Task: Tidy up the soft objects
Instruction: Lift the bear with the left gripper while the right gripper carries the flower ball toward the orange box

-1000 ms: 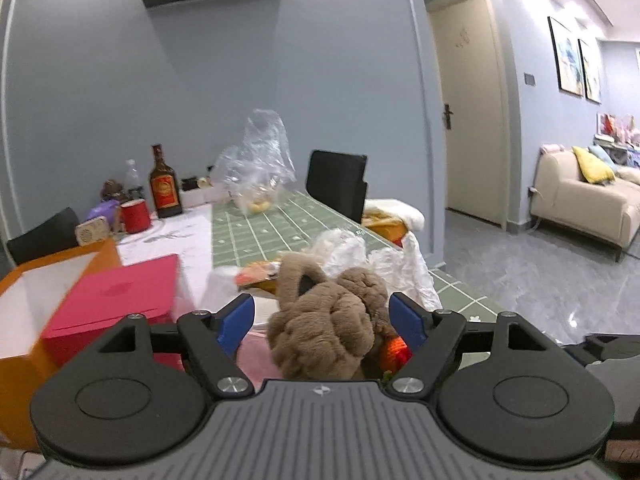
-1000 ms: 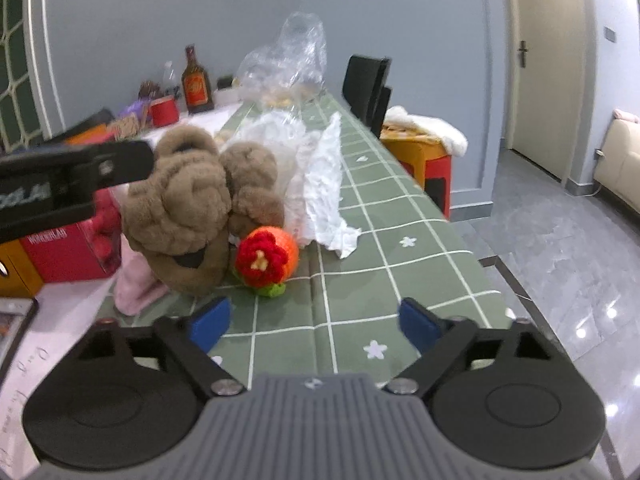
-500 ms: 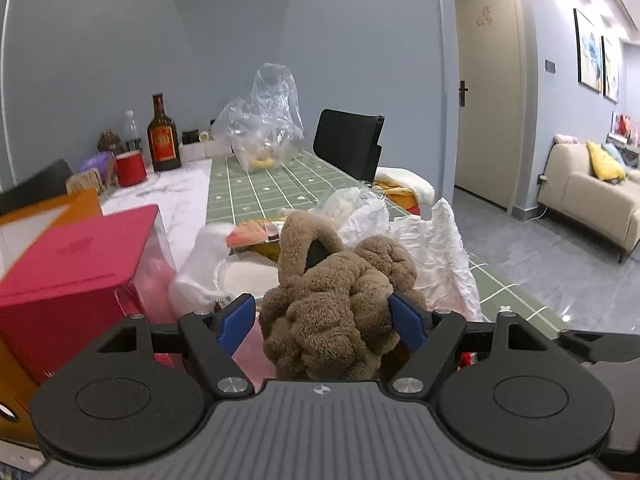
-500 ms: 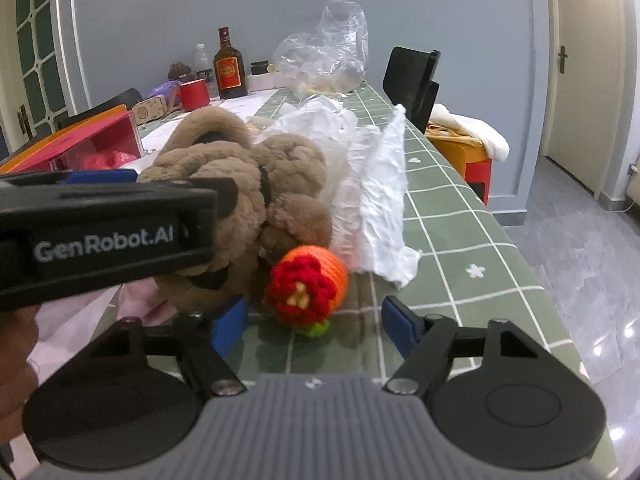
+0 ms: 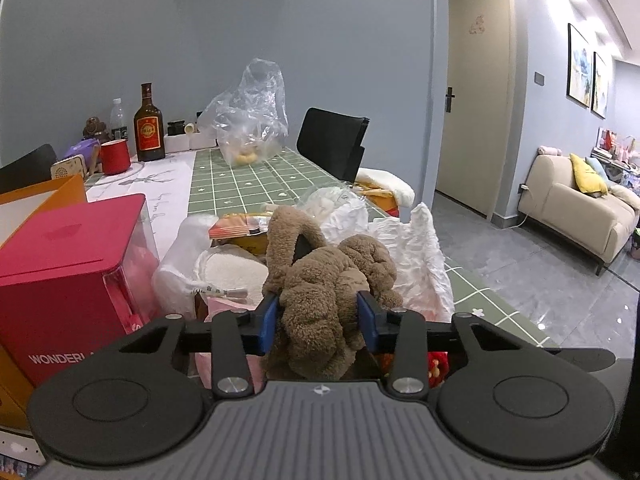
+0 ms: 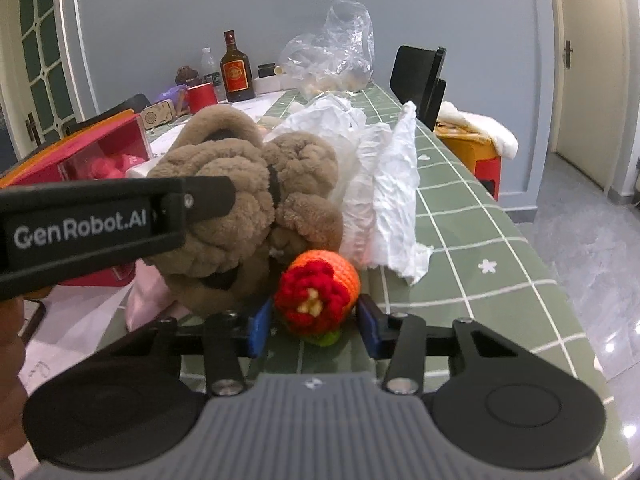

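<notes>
"GenRobot.AI" marks the left tool [image 6: 192, 208]; "WONDERL" the red box [image 5: 68, 280].

The table [image 5: 248, 188] wears a green checked cloth [image 6: 472, 240] on its right part and a white printed runner [image 5: 168, 176] on its left. At the far end stand a brown bottle [image 5: 149, 130], a clear bottle [image 5: 117, 119], a red cup [image 5: 115, 156] and a clear bag [image 5: 250, 120] with something yellow inside. On the left edge sit a red box [image 5: 68, 268] and, just behind it, an orange box [image 5: 36, 204]. Crumpled white paper [image 6: 394, 196] lies on the green cloth, touching a brown plush [image 6: 248, 196]. A knitted orange-and-red ball [image 6: 320, 292] rests on the cloth just beside the plush. Pink fabric [image 6: 146, 296] lies under the plush's left side.
</notes>
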`<state>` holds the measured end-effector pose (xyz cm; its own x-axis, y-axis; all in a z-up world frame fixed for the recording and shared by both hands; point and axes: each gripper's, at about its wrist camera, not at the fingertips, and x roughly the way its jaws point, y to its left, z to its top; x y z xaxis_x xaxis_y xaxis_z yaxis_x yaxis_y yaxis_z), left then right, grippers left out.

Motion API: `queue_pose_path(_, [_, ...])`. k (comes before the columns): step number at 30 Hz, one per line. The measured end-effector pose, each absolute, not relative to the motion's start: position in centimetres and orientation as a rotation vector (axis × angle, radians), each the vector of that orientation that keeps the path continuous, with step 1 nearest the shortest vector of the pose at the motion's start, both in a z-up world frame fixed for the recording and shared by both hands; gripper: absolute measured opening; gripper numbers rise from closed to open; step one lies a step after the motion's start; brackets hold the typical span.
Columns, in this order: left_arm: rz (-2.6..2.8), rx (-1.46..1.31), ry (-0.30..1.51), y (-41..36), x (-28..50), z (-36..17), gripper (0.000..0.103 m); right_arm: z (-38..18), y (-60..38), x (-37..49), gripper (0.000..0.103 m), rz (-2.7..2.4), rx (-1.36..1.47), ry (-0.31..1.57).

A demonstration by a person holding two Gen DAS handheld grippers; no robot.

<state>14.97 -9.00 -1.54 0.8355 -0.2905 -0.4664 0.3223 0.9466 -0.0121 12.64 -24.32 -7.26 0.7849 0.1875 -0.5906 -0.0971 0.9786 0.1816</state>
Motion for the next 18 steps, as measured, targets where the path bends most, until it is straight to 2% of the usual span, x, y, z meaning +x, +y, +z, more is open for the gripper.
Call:
queue_pose_path(6, [-0.341,0.008,0.508,-8.2,14.4,-0.6,0.043,-6.8,-24.6,11.0,0.045,0.124,0.171,0.646])
queue_pose_path(18, [-0.299,0.038,0.447,-6.7,10.9,1.4,0.041,-6.4,-24.4,8.2,0.045,0.097,0.215,0.639])
